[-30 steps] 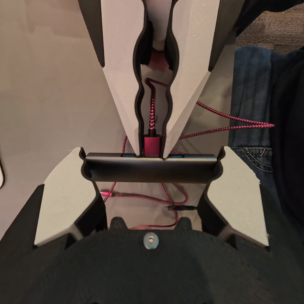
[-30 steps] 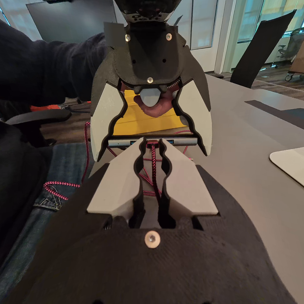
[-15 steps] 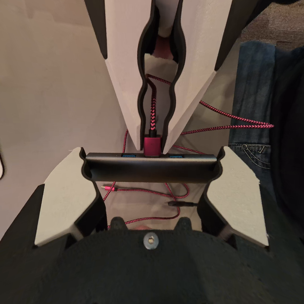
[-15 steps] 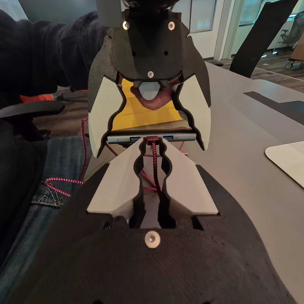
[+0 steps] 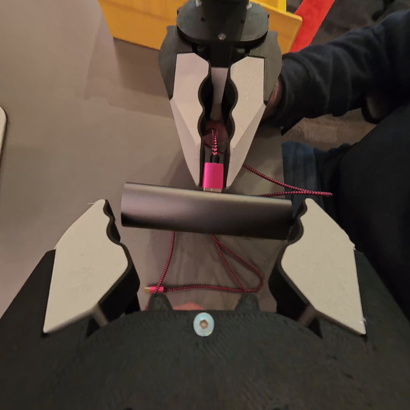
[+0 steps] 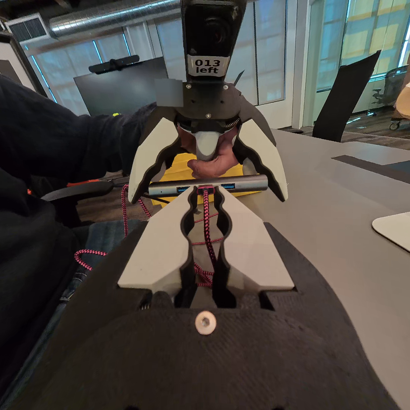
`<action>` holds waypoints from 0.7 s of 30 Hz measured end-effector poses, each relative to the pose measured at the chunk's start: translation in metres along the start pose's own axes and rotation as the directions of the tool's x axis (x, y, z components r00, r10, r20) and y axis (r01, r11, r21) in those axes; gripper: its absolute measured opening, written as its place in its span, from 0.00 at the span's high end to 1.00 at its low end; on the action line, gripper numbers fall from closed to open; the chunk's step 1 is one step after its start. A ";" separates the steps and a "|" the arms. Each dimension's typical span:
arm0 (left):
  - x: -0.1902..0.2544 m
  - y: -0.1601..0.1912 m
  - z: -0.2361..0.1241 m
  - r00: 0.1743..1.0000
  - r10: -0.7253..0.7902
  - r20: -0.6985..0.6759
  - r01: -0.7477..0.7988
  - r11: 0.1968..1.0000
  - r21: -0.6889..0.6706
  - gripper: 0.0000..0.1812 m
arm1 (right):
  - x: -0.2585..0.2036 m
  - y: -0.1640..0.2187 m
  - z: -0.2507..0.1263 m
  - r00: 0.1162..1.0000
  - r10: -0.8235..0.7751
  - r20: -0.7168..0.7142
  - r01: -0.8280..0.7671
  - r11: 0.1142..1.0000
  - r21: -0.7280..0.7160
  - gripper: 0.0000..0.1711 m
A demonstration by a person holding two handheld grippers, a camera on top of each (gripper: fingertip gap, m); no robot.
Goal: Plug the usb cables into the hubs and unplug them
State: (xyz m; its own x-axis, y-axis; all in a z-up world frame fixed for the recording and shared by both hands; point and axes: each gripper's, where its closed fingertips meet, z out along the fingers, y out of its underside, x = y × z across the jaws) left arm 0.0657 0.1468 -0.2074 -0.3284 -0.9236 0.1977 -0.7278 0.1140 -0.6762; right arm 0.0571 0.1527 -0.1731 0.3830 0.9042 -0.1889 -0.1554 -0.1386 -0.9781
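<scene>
Above the table (image 5: 55, 133), my left gripper (image 5: 206, 219) spans the dark hub (image 5: 206, 213) lengthwise; its right finger touches the hub's end, while a small gap shows at the left finger, so I cannot tell if the grip is firm. My right gripper (image 5: 212, 185) is narrowed onto the pink plug (image 5: 213, 175), whose metal tip meets the hub's port side. The braided cable (image 5: 288, 188) trails toward my lap.
</scene>
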 end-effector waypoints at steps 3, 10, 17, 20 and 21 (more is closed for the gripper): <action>0.003 -0.001 0.002 1.000 0.025 0.002 -0.025 0.999 0.034 0.19 | -0.003 -0.002 0.001 1.000 0.010 0.019 -0.011 1.000 0.026 0.93; -0.004 0.006 0.009 0.999 0.011 0.047 -0.010 1.000 -0.020 0.22 | 0.000 0.002 0.001 0.999 0.034 0.009 -0.034 0.998 0.043 0.93; -0.006 0.004 0.009 0.999 -0.003 0.053 0.004 1.000 -0.010 0.22 | 0.002 0.002 -0.001 0.999 0.033 0.004 -0.033 0.998 0.049 0.93; -0.008 0.004 0.008 0.994 0.020 0.106 -0.018 1.000 -0.020 0.22 | 0.003 0.002 -0.001 0.999 0.035 -0.004 -0.034 0.998 0.048 0.93; -0.008 0.005 0.008 0.993 0.026 0.116 -0.022 0.999 -0.035 0.19 | 0.004 0.002 -0.001 0.999 0.037 -0.010 -0.037 0.998 0.046 0.93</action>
State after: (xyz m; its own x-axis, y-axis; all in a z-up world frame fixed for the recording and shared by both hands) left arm 0.0697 0.1521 -0.2183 -0.2749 -0.9566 0.0963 -0.7412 0.1471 -0.6550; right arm 0.0592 0.1559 -0.1765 0.3857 0.8944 -0.2263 -0.2108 -0.1533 -0.9654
